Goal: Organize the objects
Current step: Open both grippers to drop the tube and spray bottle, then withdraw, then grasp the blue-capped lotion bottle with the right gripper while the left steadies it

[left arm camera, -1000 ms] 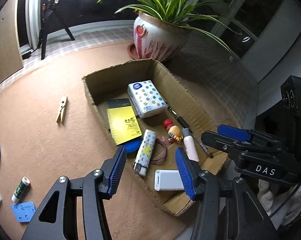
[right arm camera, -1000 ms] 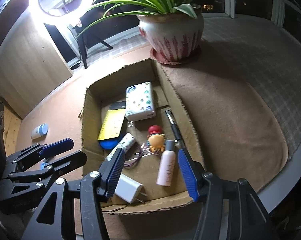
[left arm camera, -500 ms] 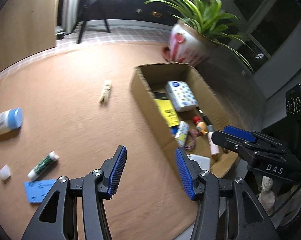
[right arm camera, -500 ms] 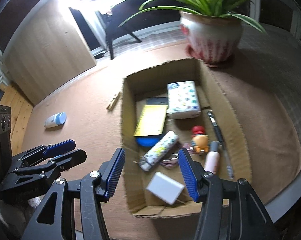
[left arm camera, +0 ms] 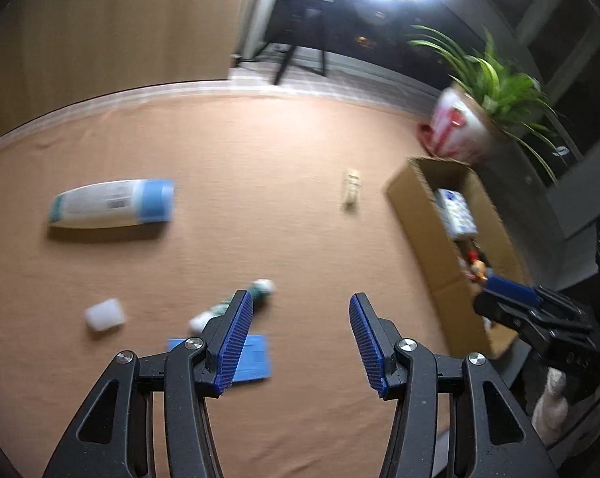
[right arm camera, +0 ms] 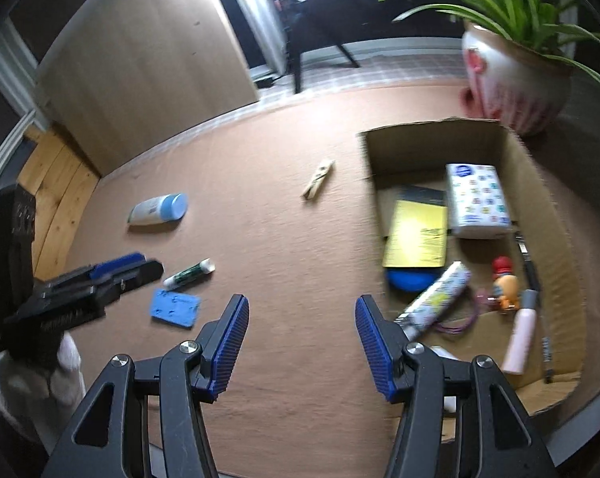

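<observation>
My left gripper (left arm camera: 300,342) is open and empty above the brown cloth. Just beyond its left finger lie a green-and-white glue stick (left arm camera: 236,302), a blue flat block (left arm camera: 252,358) and a small white cap (left arm camera: 104,314). A white bottle with a blue cap (left arm camera: 108,204) lies farther left, a wooden clothespin (left arm camera: 351,190) farther back. My right gripper (right arm camera: 301,342) is open and empty too, just left of the cardboard box (right arm camera: 546,183). The box holds a tissue pack (right arm camera: 477,199), a yellow notepad (right arm camera: 417,235), a patterned lighter (right arm camera: 435,298), a toy figure (right arm camera: 505,283) and a pink tube (right arm camera: 520,334).
A potted plant (right arm camera: 511,79) stands behind the box at the back right. A wooden panel (right arm camera: 140,71) and a stand's legs (right arm camera: 300,51) rise behind the table. The table's edge (right arm camera: 578,430) curves close to the box's near right corner.
Both grippers have swung left, away from above the box and over the cloth with the loose objects. Neither pair of jaws has changed its opening.
</observation>
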